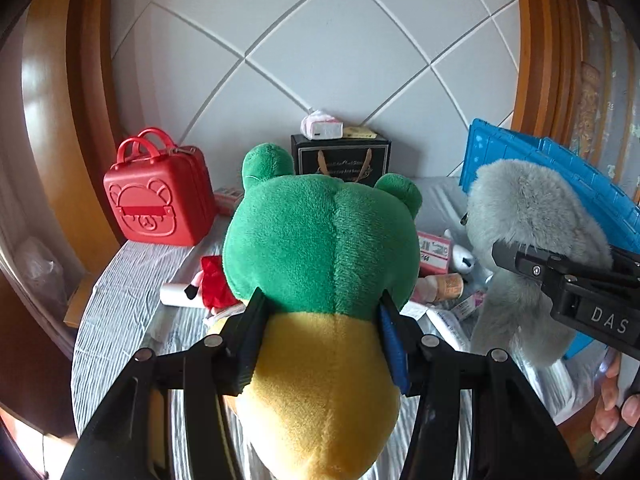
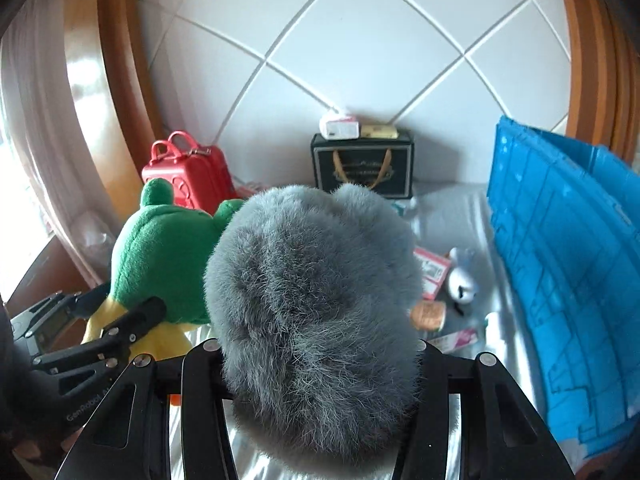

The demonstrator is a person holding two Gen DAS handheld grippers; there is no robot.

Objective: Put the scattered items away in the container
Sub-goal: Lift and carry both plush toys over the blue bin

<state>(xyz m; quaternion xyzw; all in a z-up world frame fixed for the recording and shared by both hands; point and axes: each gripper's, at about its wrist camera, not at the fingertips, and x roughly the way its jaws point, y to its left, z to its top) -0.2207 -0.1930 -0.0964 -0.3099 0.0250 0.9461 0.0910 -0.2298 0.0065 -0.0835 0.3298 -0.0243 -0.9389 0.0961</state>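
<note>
Left wrist view shows the left gripper [image 1: 320, 320] clamped on a green and yellow plush frog [image 1: 320, 248], its pads pressed into the soft sides where the green head meets the yellow body. The frog fills the middle of the view and hides much of the bed behind it. To its right the right gripper [image 1: 560, 276] holds a fluffy grey plush toy [image 1: 536, 216], with a hand [image 1: 612, 404] at the lower right edge.

Right wrist view has the right gripper [image 2: 320, 364] closed on that grey toy [image 2: 316, 292], long fur spilling over its fingers and blocking the centre of the scene; the frog [image 2: 160, 256] hangs just to the left.

Beyond both toys lies a wrinkled pale bedsheet [image 1: 120, 280] strewn with small things: a pink carton [image 2: 432, 272], a small white and grey toy [image 2: 462, 280], a red cloth doll [image 1: 214, 284]. A hard red plastic case [image 1: 160, 200] with two handles stands at the left. A black box [image 2: 362, 168] with tan handles sits against the white tiled wall [image 2: 360, 40]. The blue ribbed plastic crate [image 2: 568, 260] stands at the right edge of the bed
</note>
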